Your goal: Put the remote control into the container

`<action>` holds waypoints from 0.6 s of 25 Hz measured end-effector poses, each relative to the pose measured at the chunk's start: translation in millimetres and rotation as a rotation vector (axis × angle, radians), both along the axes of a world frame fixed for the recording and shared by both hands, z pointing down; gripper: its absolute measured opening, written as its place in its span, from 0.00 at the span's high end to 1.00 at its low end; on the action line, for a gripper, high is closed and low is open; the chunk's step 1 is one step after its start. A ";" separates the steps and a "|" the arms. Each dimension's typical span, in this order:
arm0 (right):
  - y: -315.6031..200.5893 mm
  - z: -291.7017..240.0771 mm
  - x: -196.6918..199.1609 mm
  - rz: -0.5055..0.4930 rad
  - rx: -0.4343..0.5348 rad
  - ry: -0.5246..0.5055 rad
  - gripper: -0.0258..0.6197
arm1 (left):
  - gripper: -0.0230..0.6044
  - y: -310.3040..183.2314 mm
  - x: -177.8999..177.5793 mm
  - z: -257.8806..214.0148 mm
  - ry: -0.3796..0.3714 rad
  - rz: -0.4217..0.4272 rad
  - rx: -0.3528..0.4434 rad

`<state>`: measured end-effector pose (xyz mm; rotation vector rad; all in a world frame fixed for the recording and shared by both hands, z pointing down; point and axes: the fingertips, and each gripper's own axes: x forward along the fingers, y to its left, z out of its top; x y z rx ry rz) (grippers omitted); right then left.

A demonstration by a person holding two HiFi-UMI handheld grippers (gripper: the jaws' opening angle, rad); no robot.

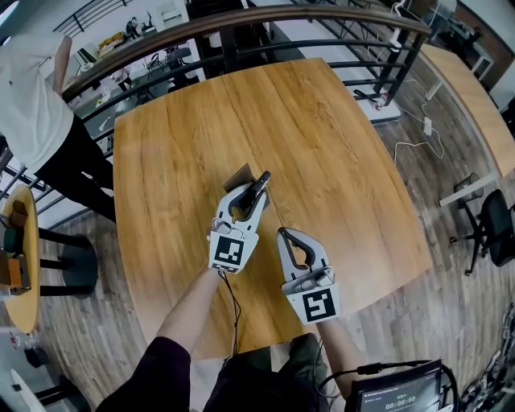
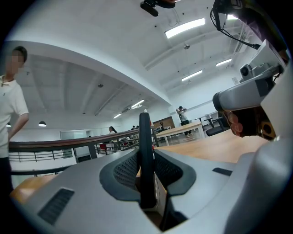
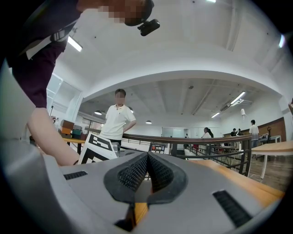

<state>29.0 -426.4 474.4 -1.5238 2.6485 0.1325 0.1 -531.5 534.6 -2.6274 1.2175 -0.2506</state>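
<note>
A slim black remote control (image 1: 260, 186) stands edge-on between the jaws of my left gripper (image 1: 253, 195), which is shut on it above the middle of the wooden table (image 1: 338, 145). In the left gripper view the remote (image 2: 145, 137) rises as a thin dark strip between the two pads of that gripper (image 2: 146, 160). A small brown container (image 1: 241, 175) sits on the table just beyond and left of the remote's tip. My right gripper (image 1: 286, 234) hovers nearer me, to the right; in its own view its jaws (image 3: 147, 157) are shut with nothing between them.
A dark metal railing (image 1: 241, 24) curves round the table's far side. A person in a white shirt (image 1: 32, 96) stands at the far left by a small round table (image 1: 20, 265). A black chair (image 1: 491, 225) is at the right, a screen (image 1: 398, 390) at the bottom.
</note>
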 end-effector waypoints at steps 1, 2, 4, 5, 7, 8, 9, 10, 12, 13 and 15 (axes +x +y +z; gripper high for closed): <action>0.2 -0.3 1.0 0.001 -0.001 0.000 0.94 | 0.81 0.0 0.6 -0.6 -0.002 -0.003 0.001; 0.5 -0.8 1.7 0.003 -0.001 0.000 0.94 | 0.81 0.3 1.0 -1.1 -0.005 -0.006 0.003; 0.7 -1.8 2.2 0.004 -0.001 -0.002 0.94 | 0.81 1.2 1.3 -1.7 -0.006 -0.013 0.011; 0.5 -2.2 2.2 0.004 0.000 -0.002 0.94 | 0.81 1.5 1.4 -2.3 -0.003 -0.014 0.014; -0.2 -2.3 2.3 0.004 0.001 -0.002 0.94 | 0.75 2.1 1.7 -3.8 0.009 -0.009 0.015; -0.7 -2.0 2.2 0.003 0.002 -0.002 0.94 | 0.69 2.0 1.9 -4.2 0.015 -0.007 0.013; -1.1 -1.5 2.1 0.003 0.002 -0.002 0.94 | 0.68 1.7 1.7 -4.2 0.017 -0.007 0.012; -1.4 -1.0 1.9 0.003 0.002 -0.002 0.94 | 0.67 1.5 1.2 -4.2 0.017 -0.011 0.013; -1.1 -1.2 1.3 0.001 0.003 -0.004 0.94 | 0.67 2.3 -0.1 -5.1 0.014 -0.018 0.016; -0.7 -1.8 1.2 0.001 0.003 -0.004 0.94 | 0.67 3.0 -0.6 -6.3 0.014 -0.020 0.017; -0.2 -2.7 1.4 -0.001 0.002 -0.001 0.94 | 0.67 4.7 -1.7 -10.3 0.019 -0.024 0.024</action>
